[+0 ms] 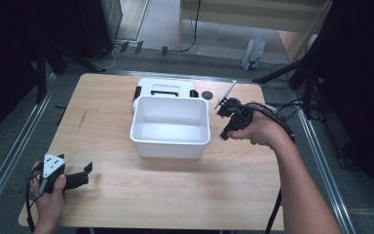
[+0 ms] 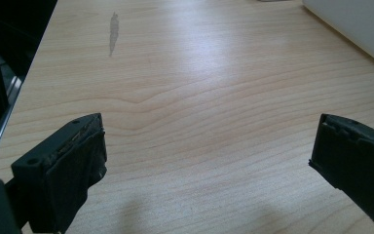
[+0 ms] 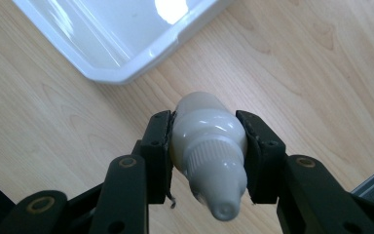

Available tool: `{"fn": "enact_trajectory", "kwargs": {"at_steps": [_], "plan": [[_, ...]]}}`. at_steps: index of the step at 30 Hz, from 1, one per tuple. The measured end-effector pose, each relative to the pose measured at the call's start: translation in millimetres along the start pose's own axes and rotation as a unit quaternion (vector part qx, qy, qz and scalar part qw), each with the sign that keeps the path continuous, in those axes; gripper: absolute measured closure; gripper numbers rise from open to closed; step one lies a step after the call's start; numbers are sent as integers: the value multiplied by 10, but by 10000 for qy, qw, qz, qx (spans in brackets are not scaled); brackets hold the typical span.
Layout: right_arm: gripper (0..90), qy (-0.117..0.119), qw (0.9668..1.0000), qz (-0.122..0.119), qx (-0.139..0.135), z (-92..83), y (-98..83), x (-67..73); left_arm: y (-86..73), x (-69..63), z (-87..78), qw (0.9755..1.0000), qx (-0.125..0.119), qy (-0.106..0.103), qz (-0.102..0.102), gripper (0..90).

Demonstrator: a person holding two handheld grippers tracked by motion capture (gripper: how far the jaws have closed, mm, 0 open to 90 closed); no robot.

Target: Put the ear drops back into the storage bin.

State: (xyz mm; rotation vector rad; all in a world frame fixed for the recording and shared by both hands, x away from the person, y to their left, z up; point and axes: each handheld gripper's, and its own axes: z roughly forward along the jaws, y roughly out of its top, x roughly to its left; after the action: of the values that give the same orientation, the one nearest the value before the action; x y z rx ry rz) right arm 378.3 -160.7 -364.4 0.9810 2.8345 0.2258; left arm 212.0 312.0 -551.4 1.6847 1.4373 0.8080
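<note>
Right gripper point(image 3: 209, 156) is clamping a small white bottle point(image 3: 208, 146) by its ribbed neck, cap end toward the camera, and holding it above the table point(image 1: 175, 195) just right of the white bin point(image 1: 170, 127); for a clean drop I am judging it best to keep the squeeze steady, carry the bottle left over the rim and open only once it is well inside. Left gripper point(image 2: 207, 161) is sitting wide open, holding nothing, at the near left corner. Counting: one bottle, one bin, two grippers, one white box point(image 1: 165, 89) at the far side, one dark disc point(image 1: 207, 94)
</note>
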Motion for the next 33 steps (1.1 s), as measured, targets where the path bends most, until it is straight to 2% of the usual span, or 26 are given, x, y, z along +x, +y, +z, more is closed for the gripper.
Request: {"fn": "enact_trajectory", "kwargs": {"at_steps": [7, 19, 33], "plan": [[602, -34, 9999, -87, -134, -172, 149, 27, 1, 1, -1, 10000, 11, -7, 4, 4], [602, -95, 9985, -350, -415, -308, 363, 127, 0, 5, -1, 10000, -9, -13, -14, 4], [602, -57, 9961, -692, -542, -276, 614, 306, -1, 8, -1, 10000, -16, -26, -25, 4]]}}
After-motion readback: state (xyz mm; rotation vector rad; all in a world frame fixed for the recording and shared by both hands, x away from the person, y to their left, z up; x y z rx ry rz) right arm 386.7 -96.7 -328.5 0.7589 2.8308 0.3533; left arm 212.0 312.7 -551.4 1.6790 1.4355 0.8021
